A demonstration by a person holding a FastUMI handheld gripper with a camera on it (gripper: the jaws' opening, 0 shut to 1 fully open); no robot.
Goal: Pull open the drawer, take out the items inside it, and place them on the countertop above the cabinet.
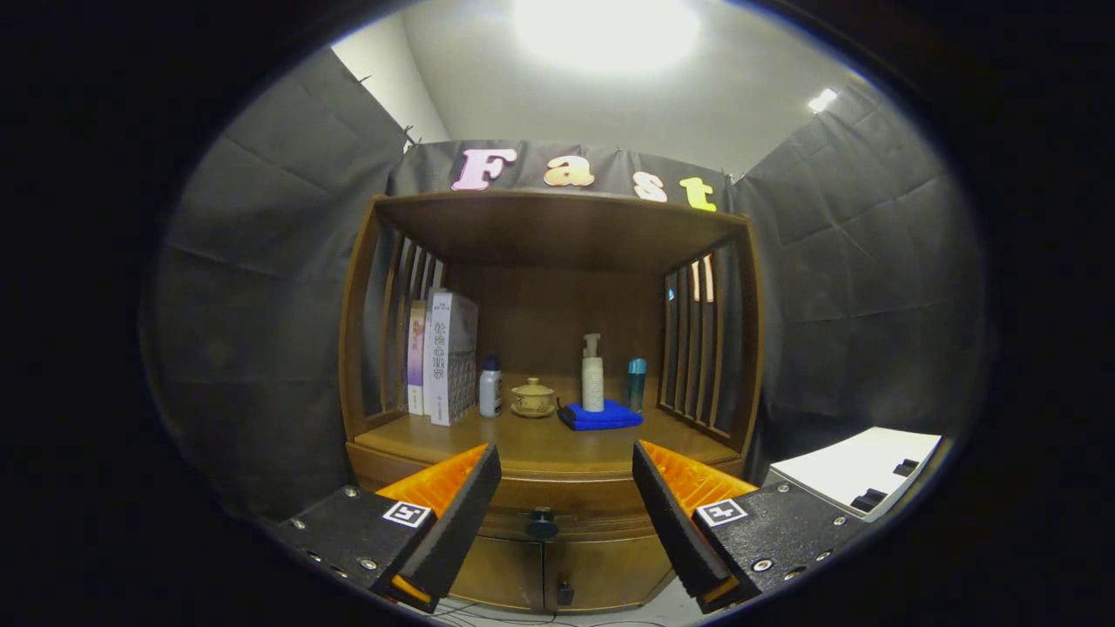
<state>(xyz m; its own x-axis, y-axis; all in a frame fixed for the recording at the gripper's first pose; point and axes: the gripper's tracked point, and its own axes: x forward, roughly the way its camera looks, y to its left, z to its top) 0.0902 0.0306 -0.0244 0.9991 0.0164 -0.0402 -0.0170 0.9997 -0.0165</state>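
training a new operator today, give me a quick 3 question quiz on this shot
1. True or false: the drawer under the countertop is already pulled open.
2. What stands on the blue cloth? A) pump bottle B) lidded teacup C) books
3. Fill in: the tongs are ____, with the drawer knob between the two fingers.

Key: 1 false, it is closed. 2 A, the pump bottle. 3 open.
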